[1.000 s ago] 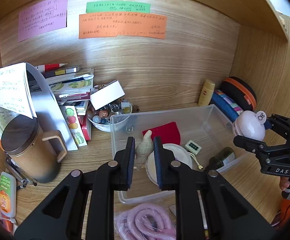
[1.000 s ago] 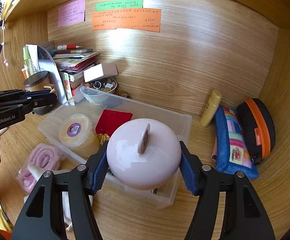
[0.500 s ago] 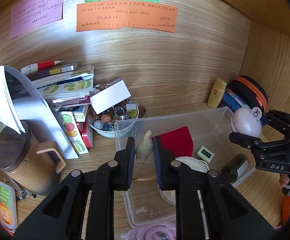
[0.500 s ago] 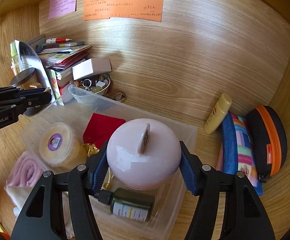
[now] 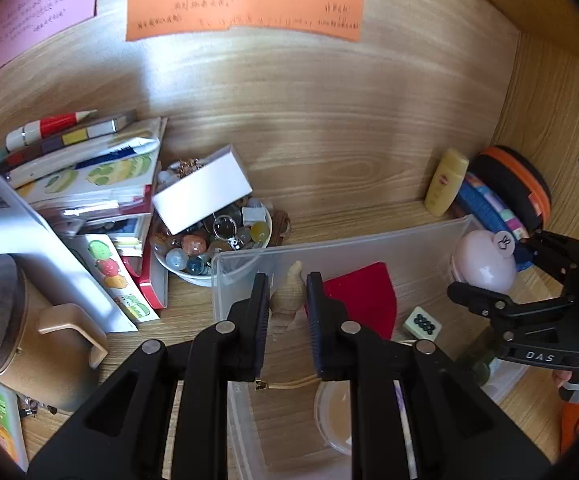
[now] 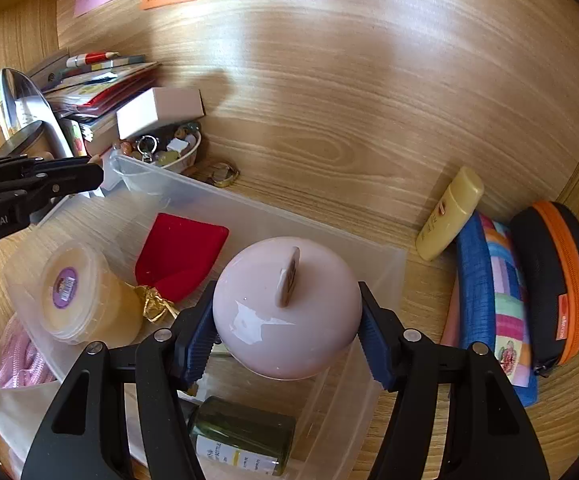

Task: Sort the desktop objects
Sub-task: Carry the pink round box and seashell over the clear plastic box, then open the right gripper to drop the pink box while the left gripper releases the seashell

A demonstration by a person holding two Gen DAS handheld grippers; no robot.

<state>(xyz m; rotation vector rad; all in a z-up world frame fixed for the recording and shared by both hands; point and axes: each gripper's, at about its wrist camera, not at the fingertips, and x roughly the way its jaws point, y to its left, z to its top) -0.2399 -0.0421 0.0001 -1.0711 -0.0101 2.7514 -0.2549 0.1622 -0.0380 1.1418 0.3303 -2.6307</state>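
My left gripper is shut on a small beige shell-shaped figurine and holds it above the near-left part of the clear plastic bin. My right gripper is shut on a round pink lidded jar with a small tab on top, over the bin's right end; it also shows in the left wrist view. Inside the bin lie a red pouch, a yellow tub, a dark green bottle and a mahjong tile.
A bowl of beads with a white box on it stands left of the bin beside stacked books and a brown mug. A yellow tube, striped pouch and black-orange case lie right. Pink rope lies front left.
Both grippers have moved forward and lower toward the bin with their objects still held. The bin and back wall now look closer in both views.
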